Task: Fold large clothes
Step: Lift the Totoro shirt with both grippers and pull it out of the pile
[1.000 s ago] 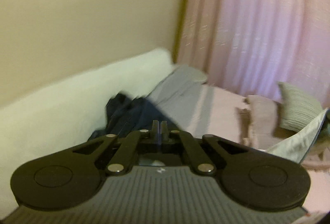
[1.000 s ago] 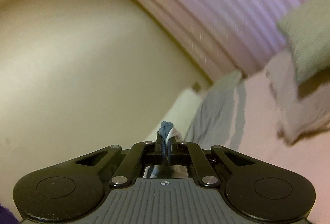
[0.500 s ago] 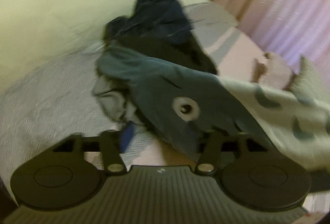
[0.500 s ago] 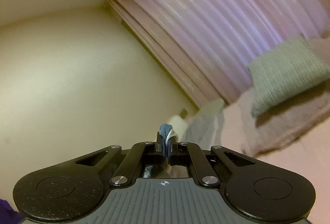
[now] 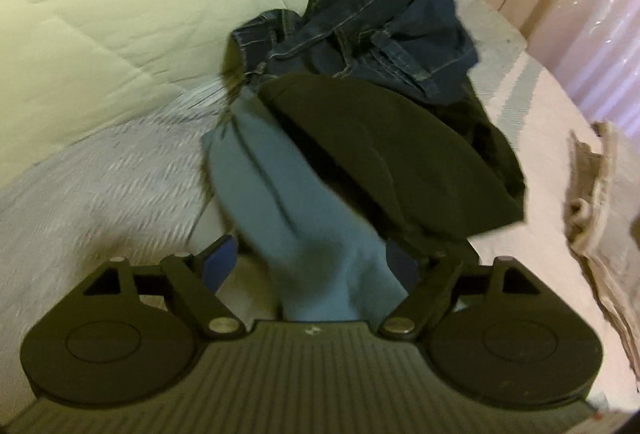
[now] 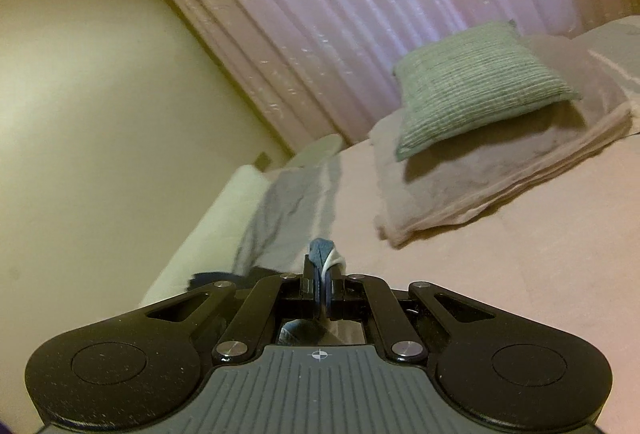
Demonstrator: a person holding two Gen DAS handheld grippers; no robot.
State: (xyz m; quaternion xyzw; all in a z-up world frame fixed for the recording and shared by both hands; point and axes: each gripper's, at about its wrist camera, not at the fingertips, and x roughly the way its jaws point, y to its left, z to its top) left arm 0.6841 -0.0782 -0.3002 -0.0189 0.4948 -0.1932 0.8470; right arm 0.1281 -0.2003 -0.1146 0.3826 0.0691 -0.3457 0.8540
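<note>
Blue-grey garment (image 5: pixel 304 218) lies on the bed (image 5: pixel 532 138), running from the clothes heap down btwn the fingers of the left gripper (image 5: pixel 310 266). Its jaws are wide apart & have just been opening; cloth passes btwn them but the blue pads (image 5: pixel 218 260) aren't pressing it, so no grip there.

Right gripper (image 6: pixel 323 276) is clamped tight on a fold of blue fabric w/ a white edge (image 6: pixel 322 252), which sticks up past the fingertips; held above the bed, pointing toward the curtain.

A black garment (image 5: pixel 396 158) lies across the blue-grey one, touching it. Behind that, crumpled dark jeans (image 5: pixel 376 22), up against a cream quilted cover (image 5: pixel 100 26). Grey textured bedspread (image 5: pixel 100 186) to the left of the heap.

Further out: folded beige blanket (image 6: pixel 492 170) w/ a green cushion (image 6: pixel 476 86) on top, pink curtain (image 6: pixel 360 2) behind, cream wall (image 6: pixel 80 94) on the left.
</note>
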